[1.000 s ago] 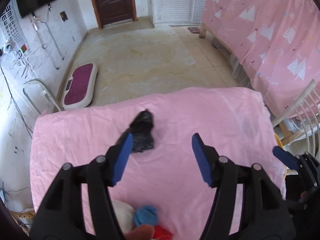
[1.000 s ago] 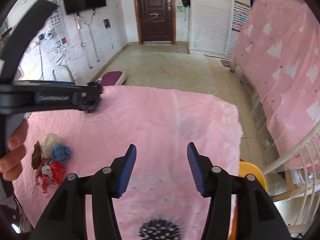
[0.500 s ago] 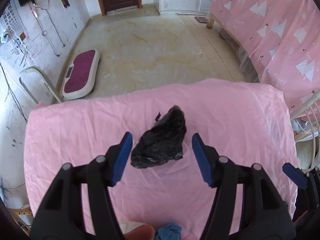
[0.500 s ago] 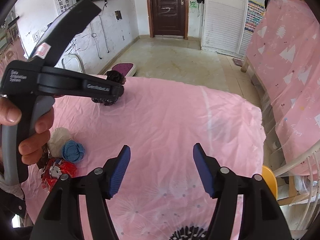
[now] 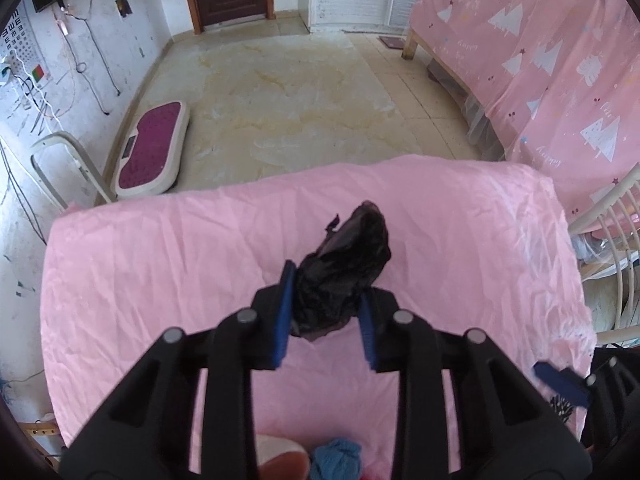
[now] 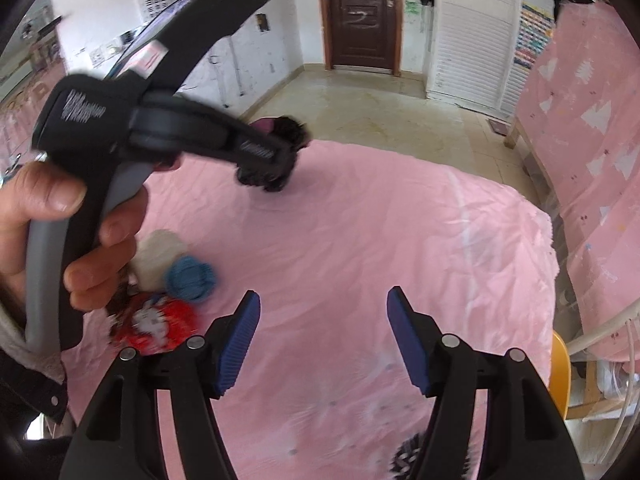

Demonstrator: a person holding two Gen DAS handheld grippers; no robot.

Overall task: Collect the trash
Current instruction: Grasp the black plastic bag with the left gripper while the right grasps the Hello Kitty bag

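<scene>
My left gripper point(image 5: 326, 312) is shut on a crumpled black plastic bag point(image 5: 346, 268) over the pink-covered table point(image 5: 160, 260). The right wrist view shows the same bag point(image 6: 288, 140) in the left gripper point(image 6: 276, 160), with the table point(image 6: 400, 240) below. My right gripper point(image 6: 322, 340) is open and empty above the table's near part. A blue crumpled wad point(image 6: 190, 278), a white wad point(image 6: 160, 248) and a red wrapper point(image 6: 156, 326) lie together at the table's left. The blue wad point(image 5: 336, 458) also shows at the bottom of the left wrist view.
A purple-topped floor scale point(image 5: 150, 148) lies on the tiled floor beyond the table. A pink tree-print cloth point(image 5: 540, 48) covers furniture at the right. A white chair back point(image 5: 612, 208) and a yellow seat point(image 6: 560, 364) stand at the table's right edge.
My left gripper moved forward over the black bag and shut on it. My right gripper stayed open and drifted slightly.
</scene>
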